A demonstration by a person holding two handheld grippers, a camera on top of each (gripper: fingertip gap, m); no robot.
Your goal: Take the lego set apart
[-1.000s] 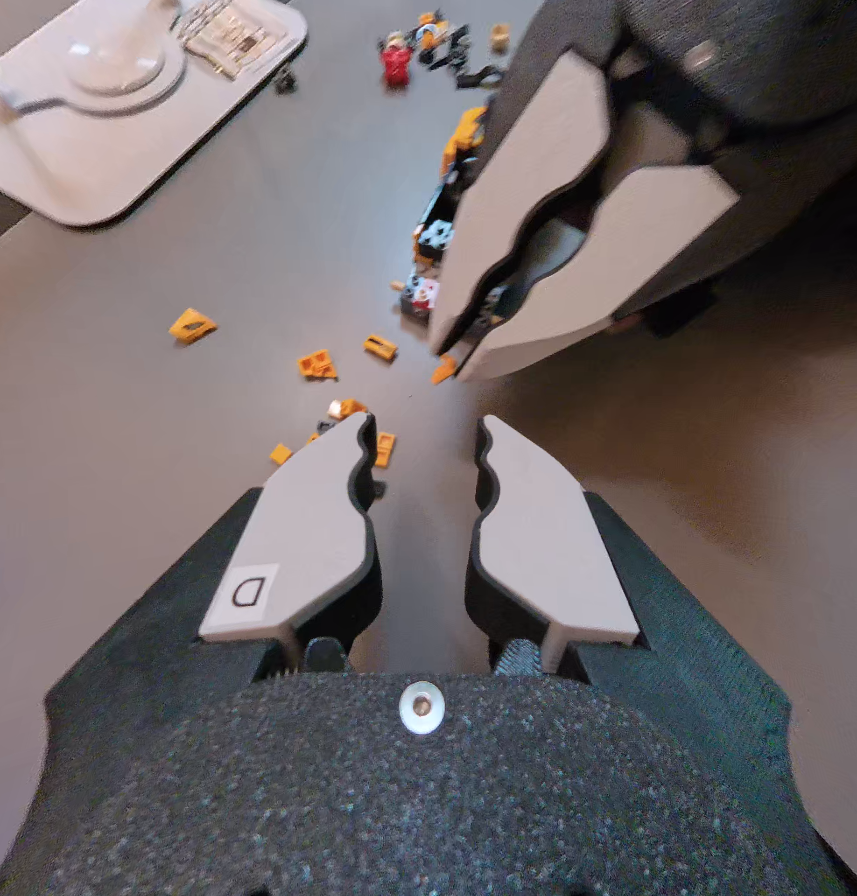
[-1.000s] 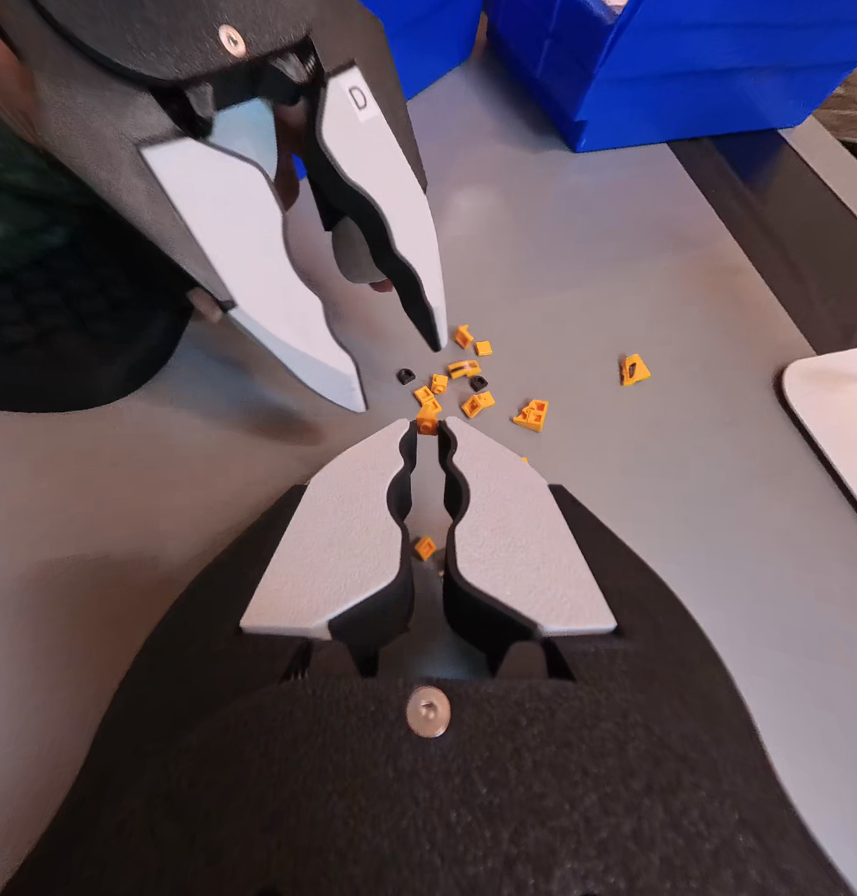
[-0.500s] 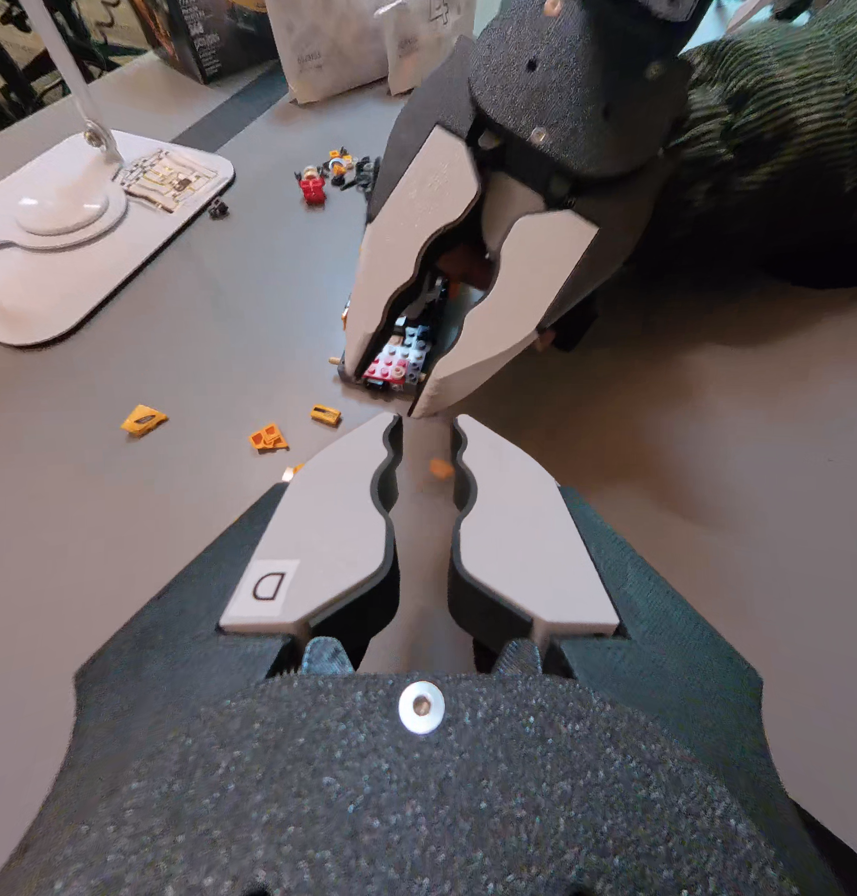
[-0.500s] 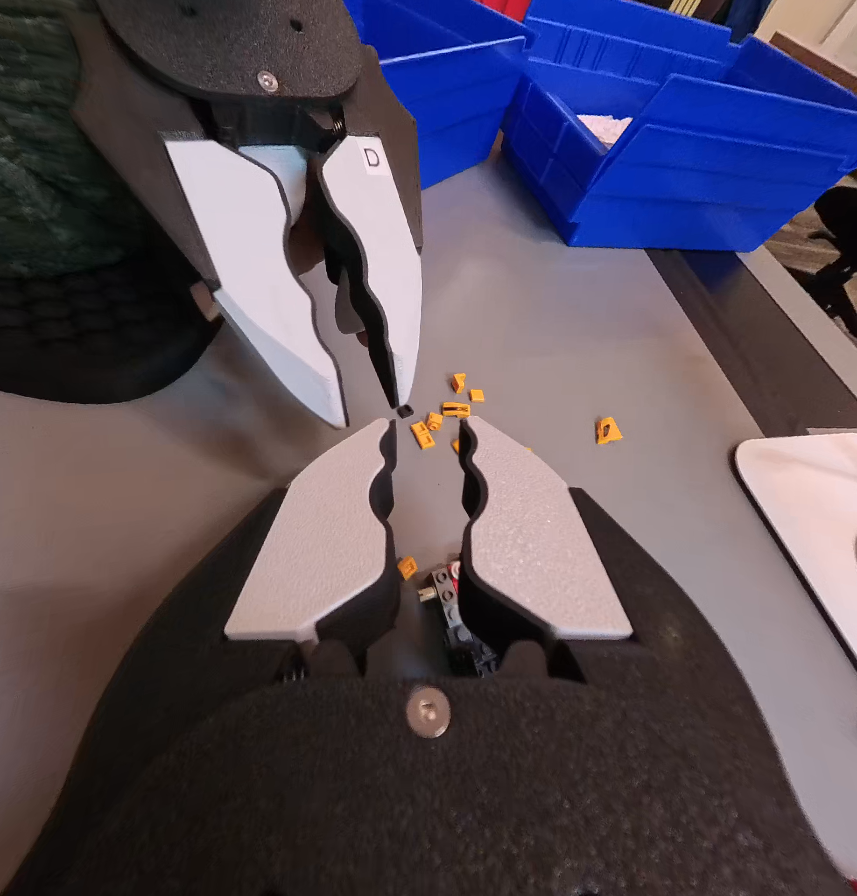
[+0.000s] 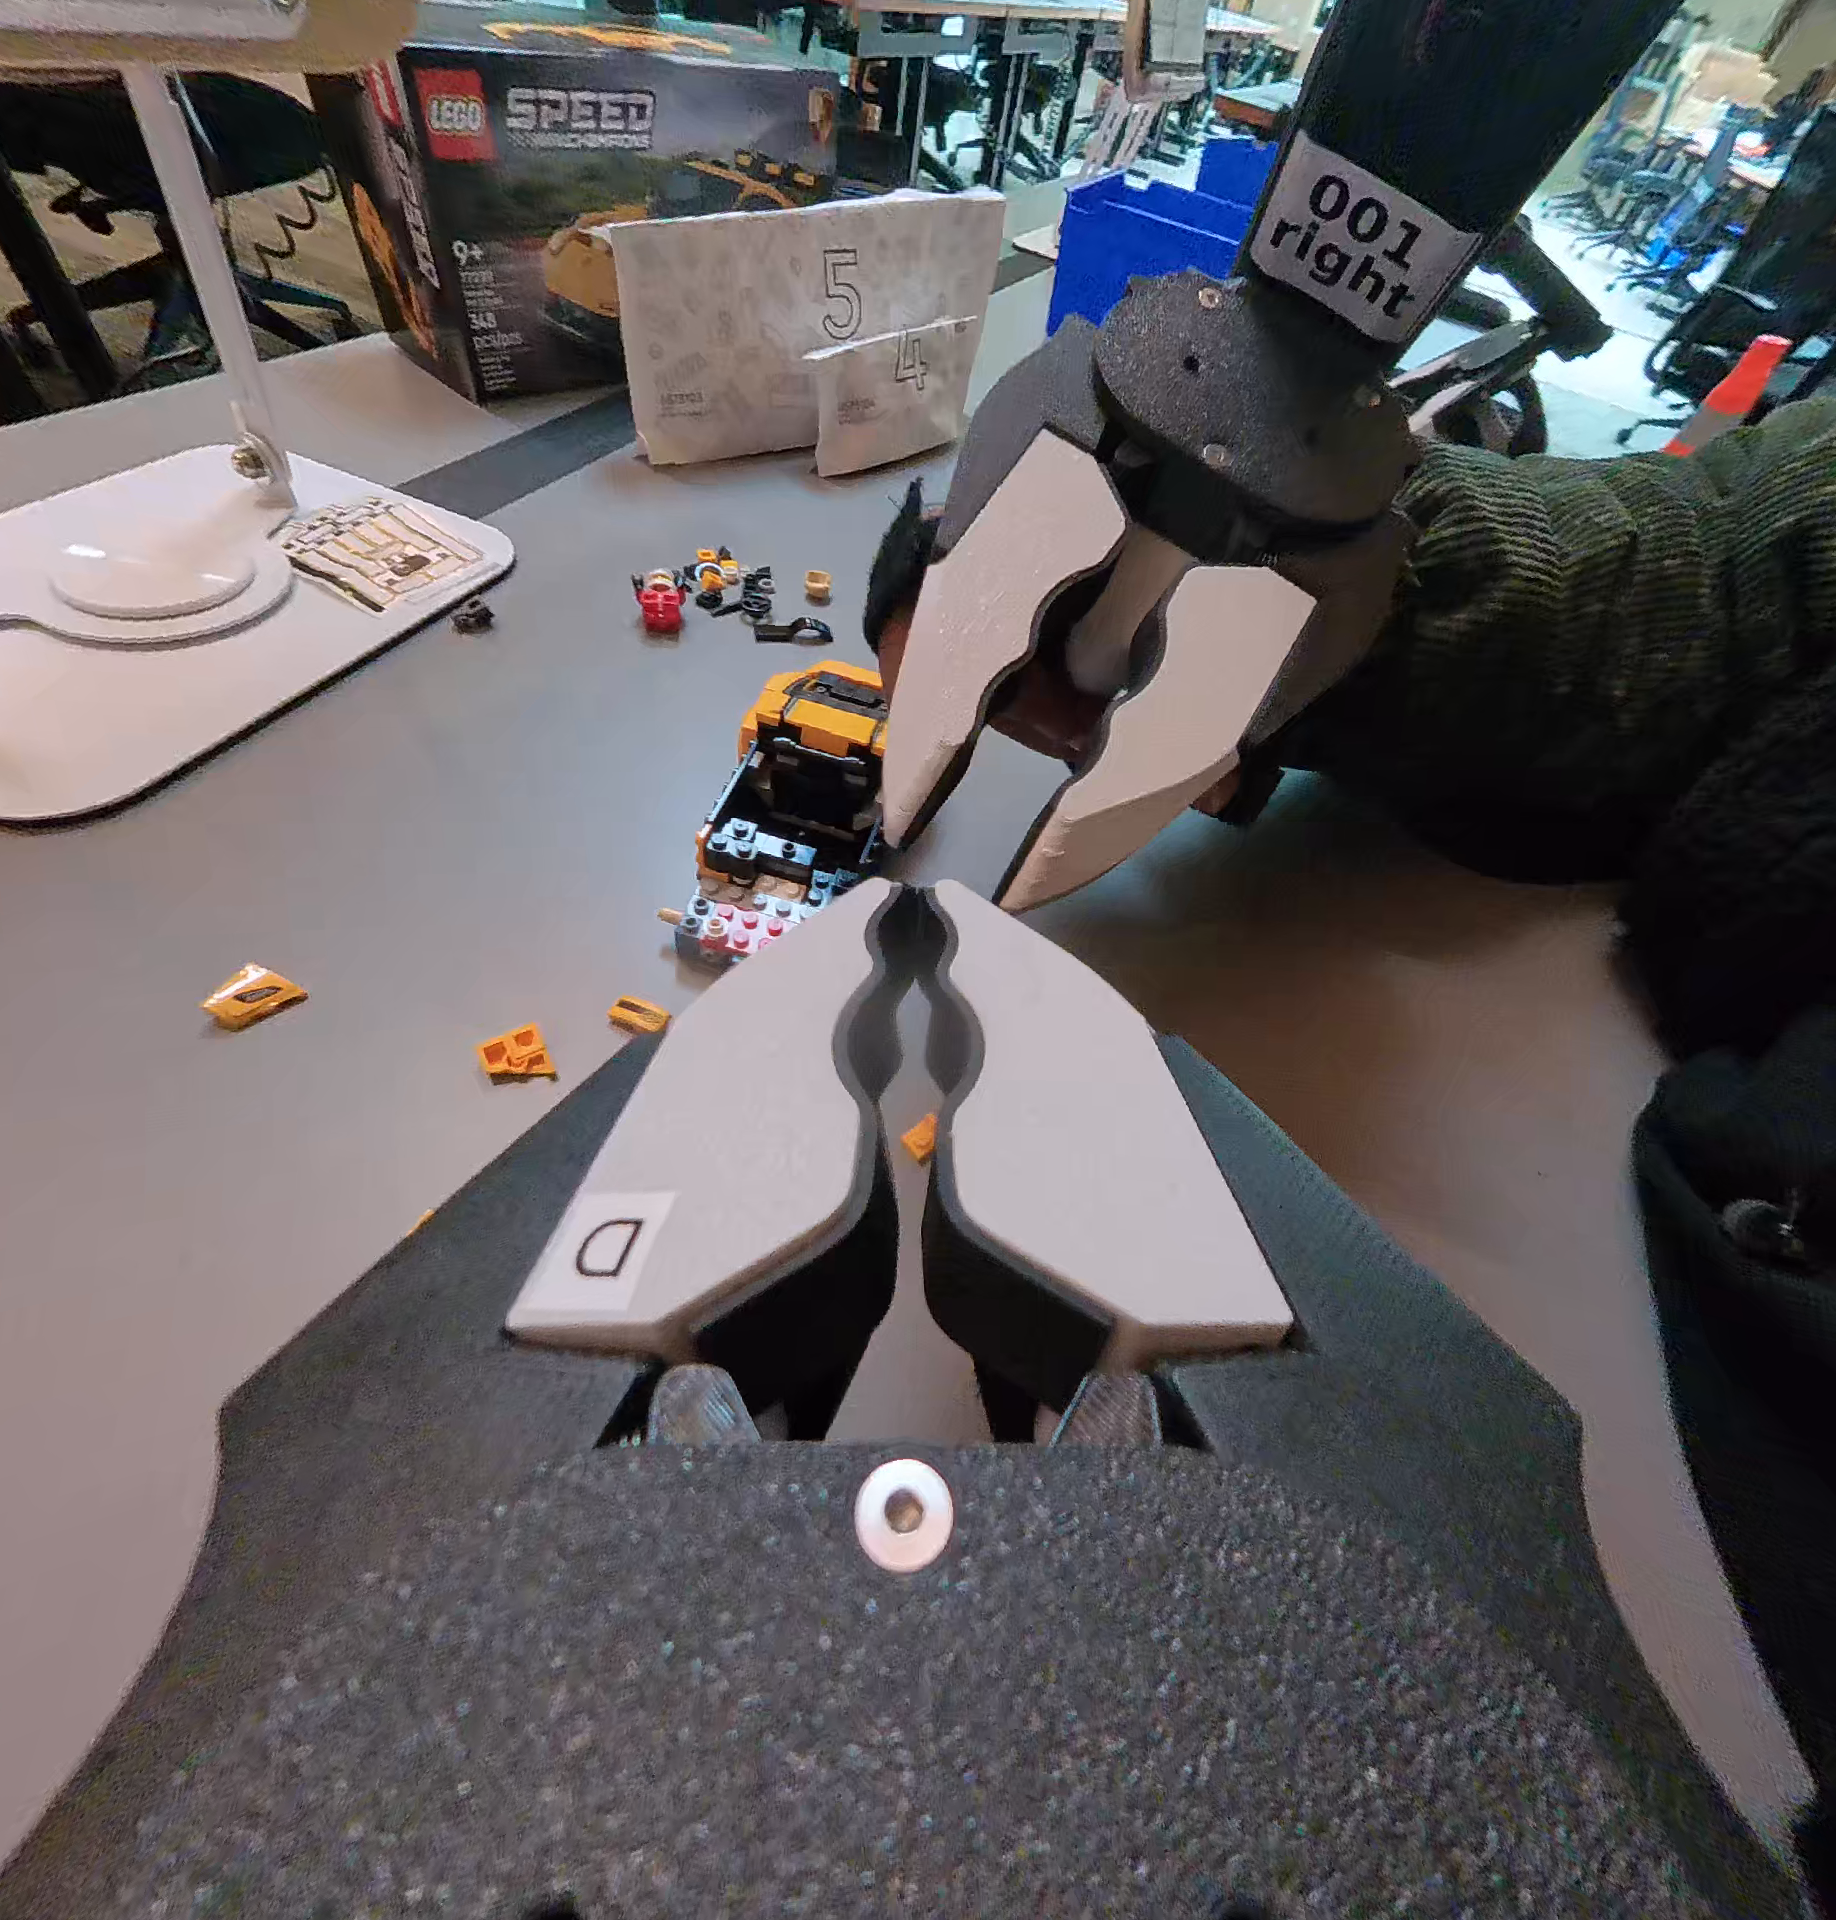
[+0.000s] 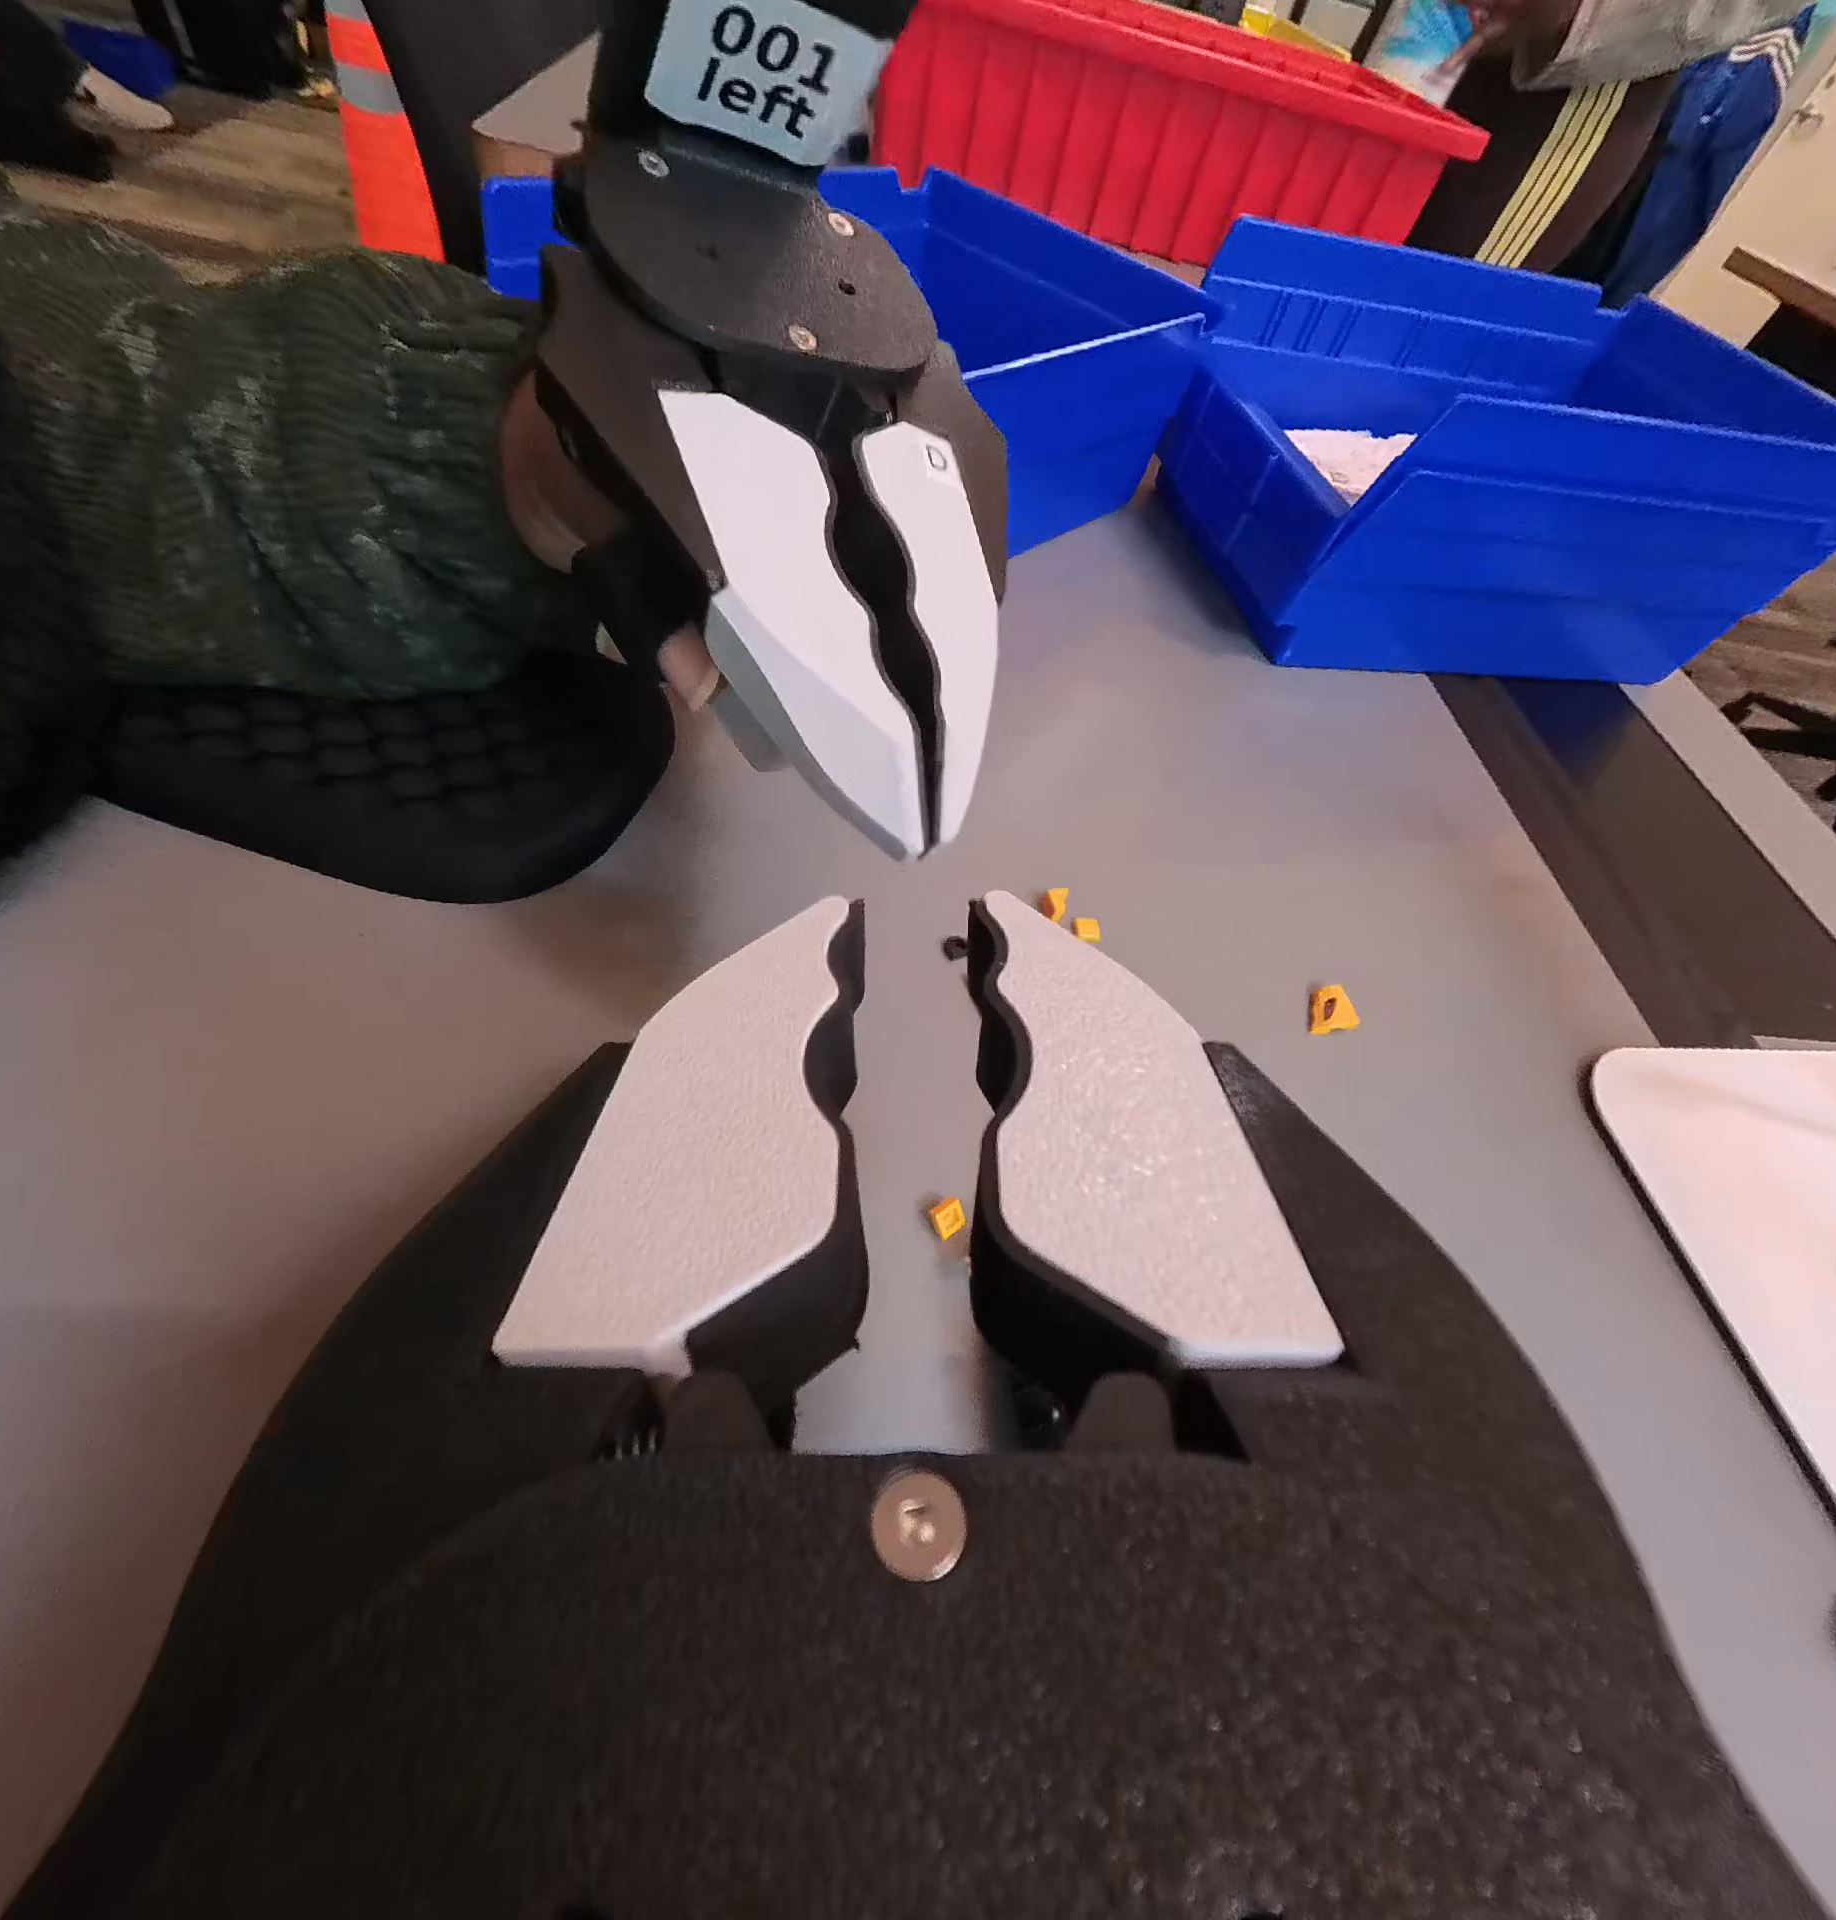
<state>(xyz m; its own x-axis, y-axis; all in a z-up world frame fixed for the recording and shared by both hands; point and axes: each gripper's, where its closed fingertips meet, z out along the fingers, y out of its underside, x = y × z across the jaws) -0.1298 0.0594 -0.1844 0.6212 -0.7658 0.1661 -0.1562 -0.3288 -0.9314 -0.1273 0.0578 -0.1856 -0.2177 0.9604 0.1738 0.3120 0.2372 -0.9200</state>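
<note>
left wrist view — half-stripped lego car (image 5: 789, 821)

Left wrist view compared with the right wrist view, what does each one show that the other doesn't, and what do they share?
Only the left wrist view shows the half-dismantled orange and black lego car, the set's dark cardboard box and two white paper bags. Only the right wrist view shows the blue plastic bins and the red plastic crate. Both show the grey table, loose orange pieces, the shut left tongs and the open right tongs.
</note>
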